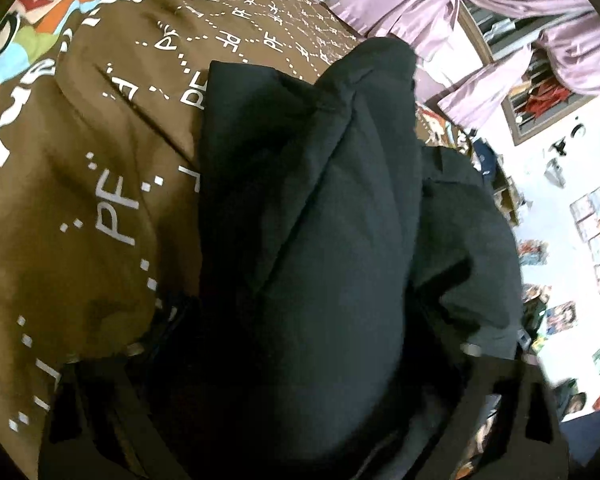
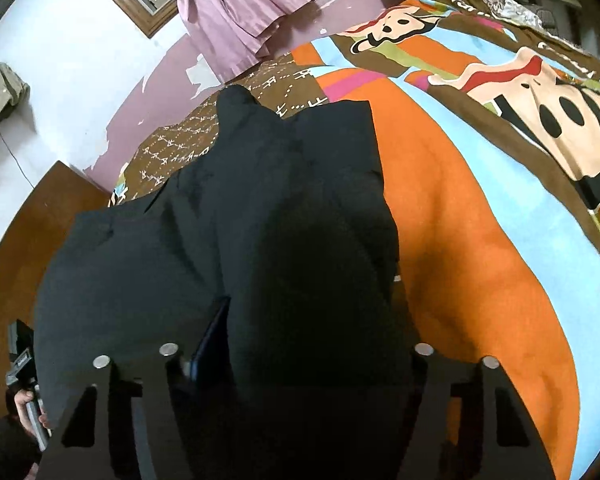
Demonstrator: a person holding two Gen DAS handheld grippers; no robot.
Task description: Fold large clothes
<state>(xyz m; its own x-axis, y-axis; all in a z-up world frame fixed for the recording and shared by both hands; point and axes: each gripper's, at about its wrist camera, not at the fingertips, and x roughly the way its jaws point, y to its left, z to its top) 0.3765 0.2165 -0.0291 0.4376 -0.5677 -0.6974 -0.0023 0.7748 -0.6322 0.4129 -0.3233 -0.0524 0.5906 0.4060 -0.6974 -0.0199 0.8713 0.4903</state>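
Observation:
A large black padded garment (image 1: 320, 208) lies bunched on a bed with a brown, orange and blue printed cover (image 1: 80, 200). It also fills the middle of the right wrist view (image 2: 260, 208). My left gripper (image 1: 300, 360) has a thick fold of the black cloth between its fingers and is shut on it. My right gripper (image 2: 296, 340) likewise has a bulging fold of the garment between its fingers, shut on it. The fingertips of both are mostly hidden by the cloth.
Purple curtains (image 2: 240, 12) hang at the wall behind the bed. A white wall with posters (image 1: 592, 232) is at the right. The orange and blue cover (image 2: 480, 220) spreads to the right of the garment. A wooden bed frame (image 2: 32, 232) and a hand (image 2: 28, 400) are at left.

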